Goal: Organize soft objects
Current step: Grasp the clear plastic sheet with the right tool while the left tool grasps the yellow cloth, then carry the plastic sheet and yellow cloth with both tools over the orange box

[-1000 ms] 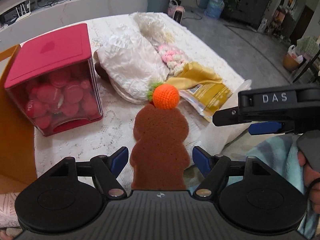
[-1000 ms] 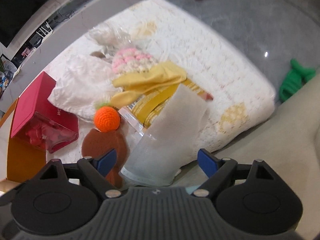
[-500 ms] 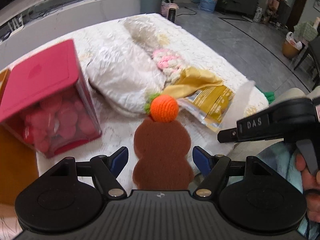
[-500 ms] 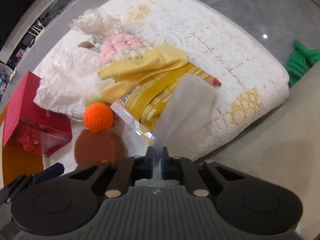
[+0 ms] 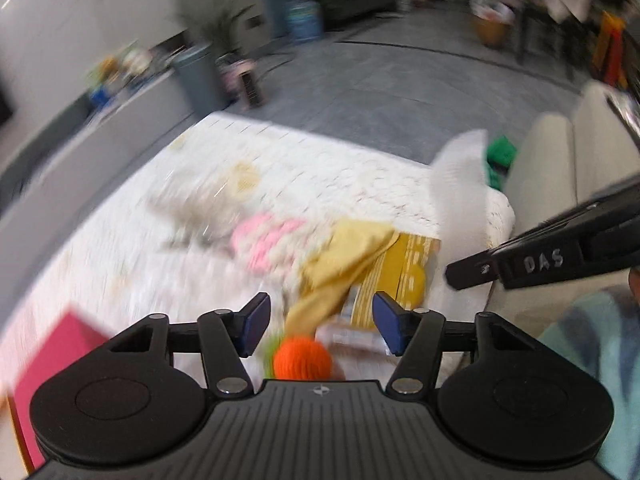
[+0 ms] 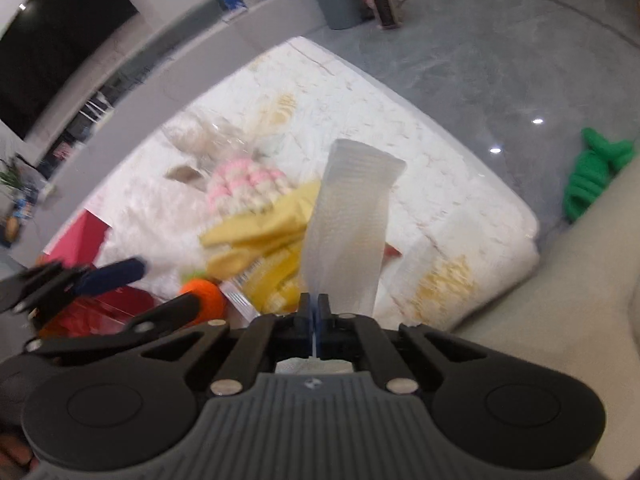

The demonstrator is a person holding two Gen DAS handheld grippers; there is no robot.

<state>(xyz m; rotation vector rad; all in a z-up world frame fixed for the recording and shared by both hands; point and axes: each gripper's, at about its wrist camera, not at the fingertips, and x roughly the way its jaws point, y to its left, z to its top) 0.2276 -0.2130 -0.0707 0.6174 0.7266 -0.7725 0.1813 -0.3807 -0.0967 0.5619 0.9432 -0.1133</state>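
From the left tool's camera, the picture is blurry. The left tool (image 5: 320,326) sits at the bottom middle with its blue pads spread wide and nothing between them. Just under the gap is the orange ball (image 5: 302,358). Above it lie the yellow cloth (image 5: 344,256) and the pink knit (image 5: 268,240), all on the white tabletop (image 5: 320,168). The red box (image 5: 60,352) peeks in at the lower left. At the right, the white cloth (image 5: 460,200) stands up in the air, and the right tool's dark side pokes in from the right edge below it.

From the right tool's camera, the right tool (image 6: 314,316) is at the bottom middle. Its pads are pressed tight together, pinching the bottom edge of the white cloth (image 6: 352,224). The cloth rises straight up from the pinch, above the tabletop (image 6: 440,152). It looks thin, light and see-through. I think it is a bit stiff, since it stands without flopping. It may slip out, so a grip on the edge like this seems best. The right tool points forward and up a little. The left tool shows at the left edge, blurry, near the orange ball (image 6: 204,296). A green toy (image 6: 592,176) lies on the floor at the right.
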